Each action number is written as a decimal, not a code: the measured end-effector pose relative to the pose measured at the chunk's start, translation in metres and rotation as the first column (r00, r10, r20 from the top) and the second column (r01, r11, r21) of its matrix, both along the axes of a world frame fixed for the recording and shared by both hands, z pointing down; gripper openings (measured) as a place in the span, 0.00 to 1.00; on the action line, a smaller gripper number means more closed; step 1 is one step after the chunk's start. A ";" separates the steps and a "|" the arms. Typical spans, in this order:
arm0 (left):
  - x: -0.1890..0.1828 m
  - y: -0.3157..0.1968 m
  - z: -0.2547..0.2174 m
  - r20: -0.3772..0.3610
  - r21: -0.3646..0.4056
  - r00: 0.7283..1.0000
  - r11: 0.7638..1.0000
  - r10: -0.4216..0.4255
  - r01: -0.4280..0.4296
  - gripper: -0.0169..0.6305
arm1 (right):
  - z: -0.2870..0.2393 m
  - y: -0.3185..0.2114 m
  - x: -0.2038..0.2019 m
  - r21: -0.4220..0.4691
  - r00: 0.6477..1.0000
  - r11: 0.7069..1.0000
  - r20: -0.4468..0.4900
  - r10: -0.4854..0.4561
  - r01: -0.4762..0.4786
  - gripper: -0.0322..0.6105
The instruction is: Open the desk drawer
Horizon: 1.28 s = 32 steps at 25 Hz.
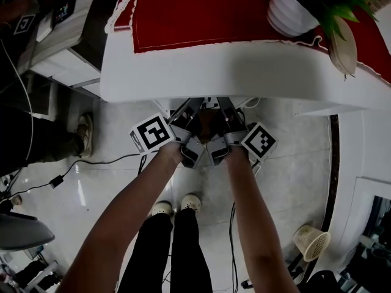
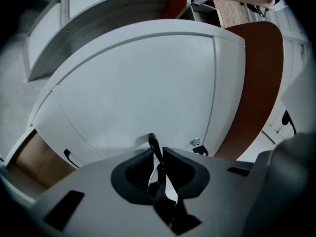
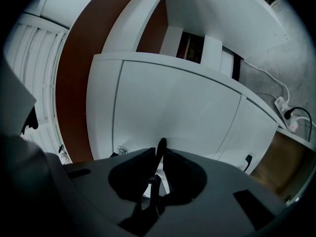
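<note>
The white drawer front [image 2: 148, 83] fills the left gripper view, and its thin black handle [image 2: 152, 141] stands up between the pads of my left gripper [image 2: 155, 153], which is shut on it. From the other side, the right gripper view shows the same drawer front [image 3: 173, 102], where my right gripper [image 3: 159, 155] is shut on the black handle [image 3: 161, 143]. In the head view both grippers, left [image 1: 185, 122] and right [image 1: 225, 122], reach side by side under the white desk top [image 1: 214, 72], which hides their tips. A small metal lock [image 2: 195, 142] sits beside the handle.
A red cloth [image 1: 201, 11], a white bowl [image 1: 290, 11] and a potted plant [image 1: 342, 5] are on the desk. A neighbouring drawer has its own black handle [image 2: 69, 157]. On the tiled floor are cables [image 1: 91, 162], a power strip [image 3: 284, 105] and a wicker bin [image 1: 311, 242].
</note>
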<state>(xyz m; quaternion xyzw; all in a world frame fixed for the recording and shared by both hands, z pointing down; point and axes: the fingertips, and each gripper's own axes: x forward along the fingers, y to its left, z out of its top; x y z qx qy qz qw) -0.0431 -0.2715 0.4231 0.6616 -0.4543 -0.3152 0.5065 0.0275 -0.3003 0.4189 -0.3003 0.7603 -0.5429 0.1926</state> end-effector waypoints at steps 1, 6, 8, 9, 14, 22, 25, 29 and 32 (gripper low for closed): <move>0.000 0.000 0.000 -0.003 -0.001 1.000 1.000 -0.005 0.005 0.13 | 0.000 0.000 0.000 0.003 1.000 1.000 -0.004 0.003 -0.003 0.14; 0.000 0.005 0.000 -0.015 -0.009 1.000 1.000 -0.001 0.001 0.12 | -0.001 0.005 -0.001 -0.004 1.000 1.000 0.006 0.003 -0.003 0.14; 0.001 0.009 0.000 -0.023 -0.011 1.000 1.000 0.002 -0.002 0.12 | -0.001 0.009 0.000 -0.001 1.000 1.000 0.010 0.007 -0.007 0.14; 0.001 0.010 0.001 -0.026 -0.012 1.000 1.000 0.002 -0.002 0.12 | -0.001 0.011 0.000 -0.004 1.000 1.000 0.014 0.012 -0.012 0.14; 0.005 0.019 0.001 -0.063 -0.022 0.998 1.000 -0.006 0.005 0.11 | -0.001 0.019 0.004 -0.003 1.000 1.000 0.004 0.020 -0.020 0.14; 0.013 0.040 0.001 -0.122 -0.035 0.993 0.999 -0.009 0.005 0.11 | -0.001 0.039 0.012 -0.007 0.999 0.999 0.002 0.035 -0.035 0.14; 0.015 0.047 0.002 -0.130 -0.046 0.991 0.999 -0.014 0.008 0.11 | 0.000 0.046 0.015 -0.012 0.999 0.999 -0.008 0.037 -0.037 0.14; 0.020 0.056 0.001 -0.128 -0.033 0.992 0.999 0.007 -0.011 0.10 | -0.001 0.057 0.019 -0.015 0.999 0.999 -0.005 0.043 -0.043 0.14; 0.021 0.061 0.000 -0.144 -0.038 0.990 0.999 0.012 -0.018 0.10 | 0.000 0.061 0.020 -0.007 0.999 0.999 -0.020 0.041 -0.041 0.14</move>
